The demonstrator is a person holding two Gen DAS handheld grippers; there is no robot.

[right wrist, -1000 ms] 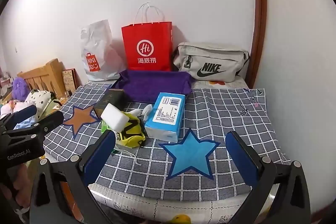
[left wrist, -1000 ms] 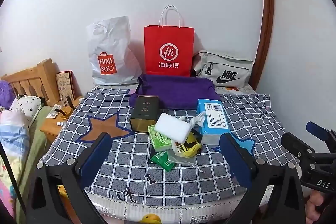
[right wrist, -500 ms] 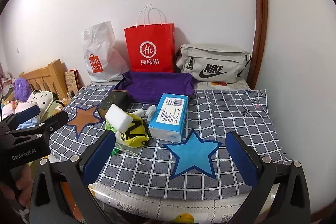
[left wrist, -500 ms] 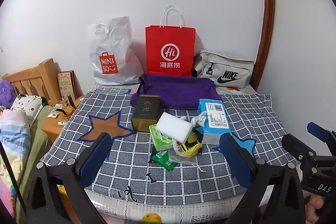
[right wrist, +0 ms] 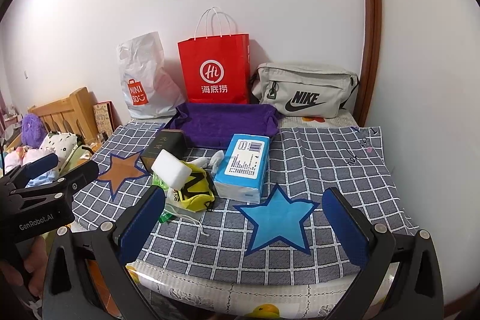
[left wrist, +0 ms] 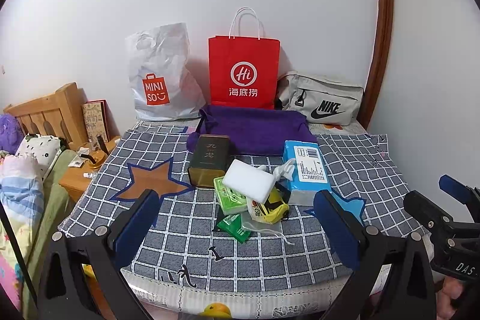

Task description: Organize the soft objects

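Your left gripper [left wrist: 237,225] hangs over the near edge of the checked cloth [left wrist: 354,158], jaws spread wide and holding nothing; its blue pads [left wrist: 136,225] frame the pile of items without touching it. Your right gripper [right wrist: 244,225] sits just to the right of it, equally wide open and empty, with the blue star [right wrist: 277,218] between its pads [right wrist: 345,227]. The soft items lie in one cluster at the middle of the cloth. The white sponge [left wrist: 250,180] rests on top, tilted, on the green packet [left wrist: 229,197] and the yellow pouch [left wrist: 270,209]. A darker green sachet [left wrist: 234,227] lies at the front of the pile, partly under a clear drawstring bag [left wrist: 256,225]. The blue tissue pack [left wrist: 307,170] lies just right of the sponge, with crumpled white tissue [left wrist: 285,170] between them. The dark tin [left wrist: 208,161] stands just left of the sponge, beside the brown star [left wrist: 150,180]. The purple tray [left wrist: 255,128] sits behind the cluster, touching the tin's far side; you cannot tell what it contains. Against the wall stand the white bag [left wrist: 162,74], the red bag [left wrist: 244,71] and the grey pouch [left wrist: 322,104]. A hand [right wrist: 28,263] grips the left tool's handle at the lower left of the right wrist view.
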